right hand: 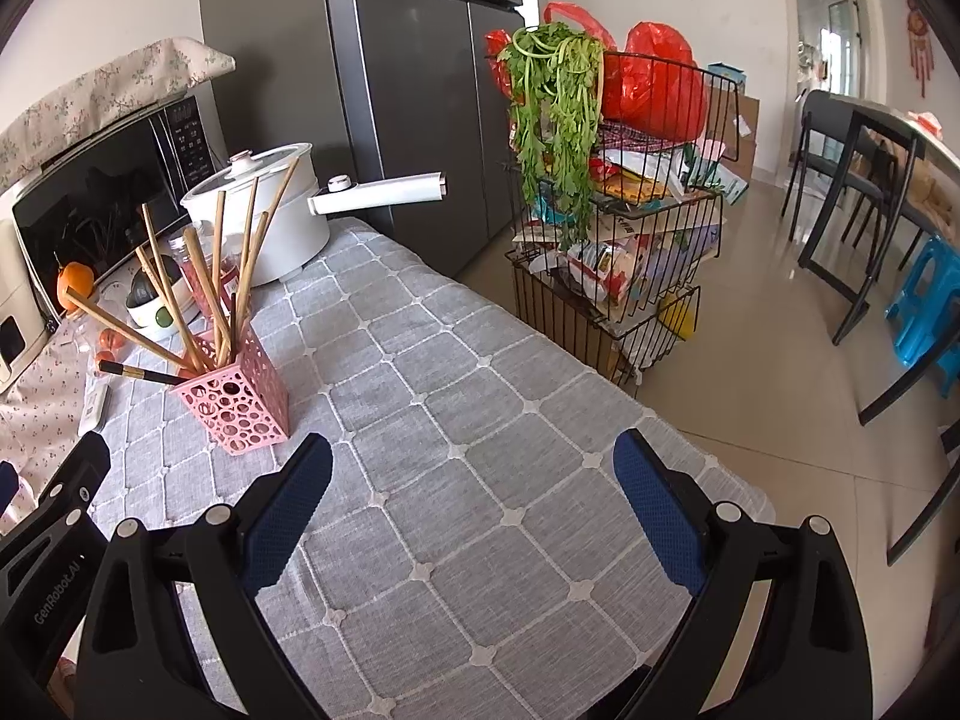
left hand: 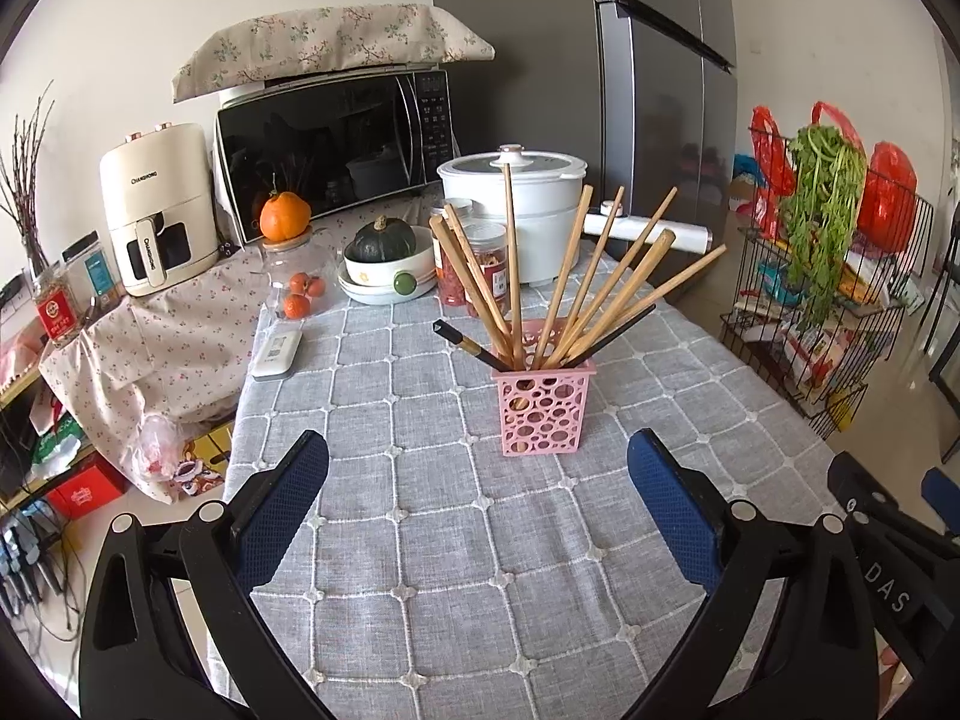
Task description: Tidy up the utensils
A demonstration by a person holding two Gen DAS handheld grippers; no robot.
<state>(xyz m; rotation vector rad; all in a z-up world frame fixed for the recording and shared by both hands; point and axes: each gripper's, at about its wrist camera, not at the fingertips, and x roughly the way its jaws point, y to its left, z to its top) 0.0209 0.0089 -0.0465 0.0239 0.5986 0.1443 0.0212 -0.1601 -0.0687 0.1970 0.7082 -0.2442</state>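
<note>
A pink perforated holder (left hand: 543,411) stands upright on the grey checked tablecloth (left hand: 420,540). Several wooden chopsticks (left hand: 570,276) fan out of it, with two black chopsticks (left hand: 465,342) leaning to either side. My left gripper (left hand: 477,450) is open, empty, a short way in front of the holder. In the right wrist view the holder (right hand: 237,408) sits to the left with the chopsticks (right hand: 204,276) sticking up. My right gripper (right hand: 471,456) is open and empty over the cloth (right hand: 480,480), to the right of the holder. The other gripper's body shows at each view's edge.
Behind the holder stand a white pot (left hand: 516,204), red jars (left hand: 480,264), a bowl with a squash (left hand: 384,258), a jar with oranges (left hand: 294,276), a remote (left hand: 276,351), a microwave (left hand: 336,138) and an air fryer (left hand: 159,204). A wire rack (right hand: 624,252) and fridge (right hand: 420,90) stand right.
</note>
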